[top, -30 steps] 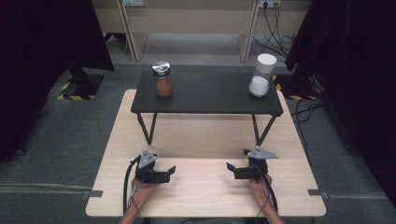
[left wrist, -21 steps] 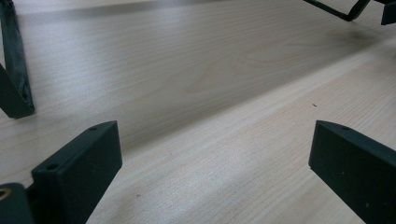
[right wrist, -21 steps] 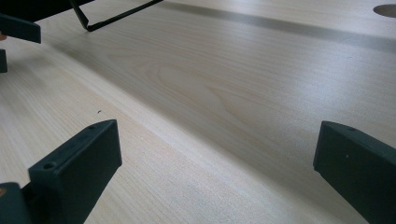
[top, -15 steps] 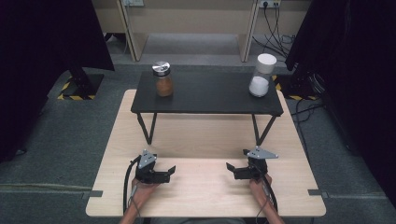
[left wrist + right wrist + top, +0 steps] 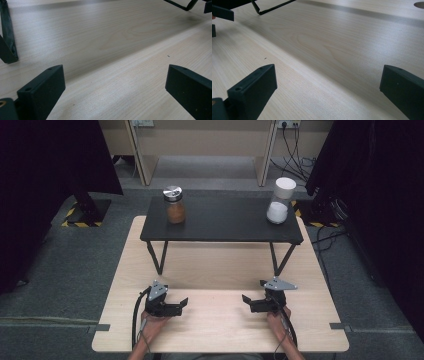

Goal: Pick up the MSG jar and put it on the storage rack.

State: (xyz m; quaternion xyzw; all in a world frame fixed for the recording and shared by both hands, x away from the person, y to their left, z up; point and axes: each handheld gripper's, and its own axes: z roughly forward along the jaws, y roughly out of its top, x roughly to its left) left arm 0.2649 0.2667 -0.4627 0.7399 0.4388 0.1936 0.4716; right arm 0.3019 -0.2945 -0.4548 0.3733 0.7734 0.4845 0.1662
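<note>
While both hands rest low on the near part of the wooden worktop (image 5: 220, 270), nothing has shifted over the last second: the earlier high views and the present one match in every placement. The left tool (image 5: 176, 306) sits at the person's left, its jaws spread wide and pointing inward across the wood, with nothing between them. The left gripper view confirms this, with bare wood grain lying between the two black jaws. The right tool (image 5: 250, 302) mirrors it at the person's right, jaws equally wide apart and empty, aimed back toward the left one; the right gripper view shows the same bare wood between its jaws.

Farther off, a small black table (image 5: 222, 227) stands on the worktop, well apart from both tools. On its left far corner stands a jar of brown contents (image 5: 174, 205) with a shiny metal lid, upright. On its right far corner stands a clear bottle with a white cap (image 5: 279, 200), partly filled with something white, also upright. Neither is touched.

Because nothing has moved, the work reads as not yet begun: both tools are parked at a ready pose rather than mid-reach. The jar lies roughly ahead of the left tool and the bottle ahead of the right, so a first move would likely be a lift and forward reach up to the raised black table.
</note>
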